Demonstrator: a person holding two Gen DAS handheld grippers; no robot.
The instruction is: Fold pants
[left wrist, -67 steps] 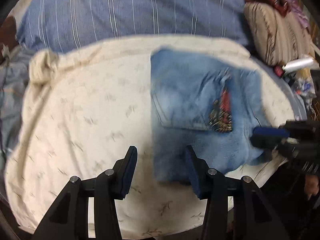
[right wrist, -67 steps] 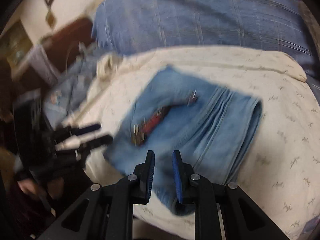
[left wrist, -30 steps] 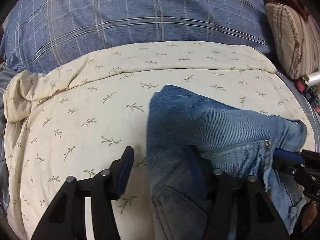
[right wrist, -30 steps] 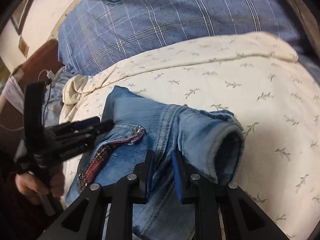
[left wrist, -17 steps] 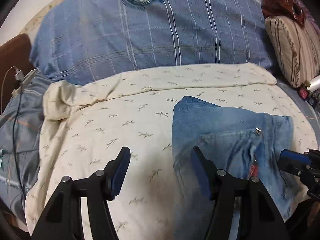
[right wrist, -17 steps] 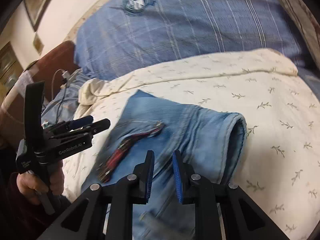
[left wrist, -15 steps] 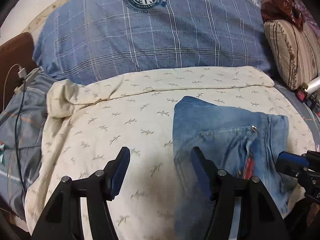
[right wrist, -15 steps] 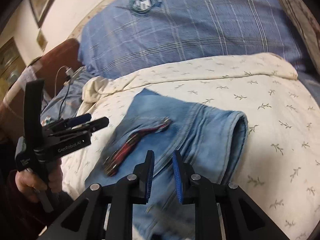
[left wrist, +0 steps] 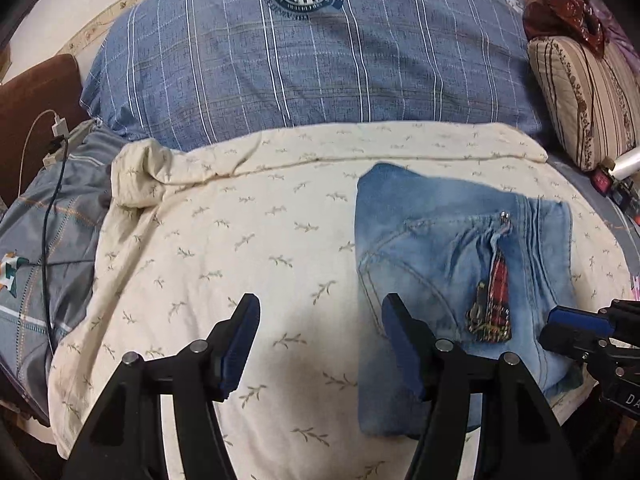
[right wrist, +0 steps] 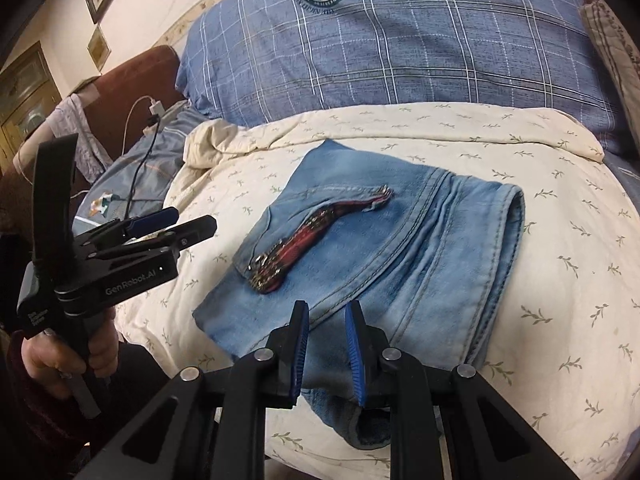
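Observation:
The light blue denim pants [left wrist: 448, 264] lie folded into a compact rectangle on the cream leaf-print sheet [left wrist: 240, 240], with a red plaid pocket trim [left wrist: 494, 300] on top. They also show in the right wrist view [right wrist: 380, 248]. My left gripper [left wrist: 320, 340] is open and empty, above the sheet just left of the pants' near edge. My right gripper [right wrist: 326, 344] hovers over the near edge of the pants, jaws a narrow gap apart, holding nothing. It shows at the right edge of the left wrist view [left wrist: 576, 332]; the left gripper shows in the right wrist view [right wrist: 176, 224].
A large blue plaid pillow [left wrist: 312, 48] lies behind the sheet. A striped beige cushion [left wrist: 588, 96] stands at the far right with small items beside it. A grey-blue cloth with a charger cable [left wrist: 48, 184] lies at the left. The bed's near edge is below the grippers.
The pants were lifted and bunched a second ago and now lie flat and folded. Both grippers have drawn back from them; the left one moved up and to the left.

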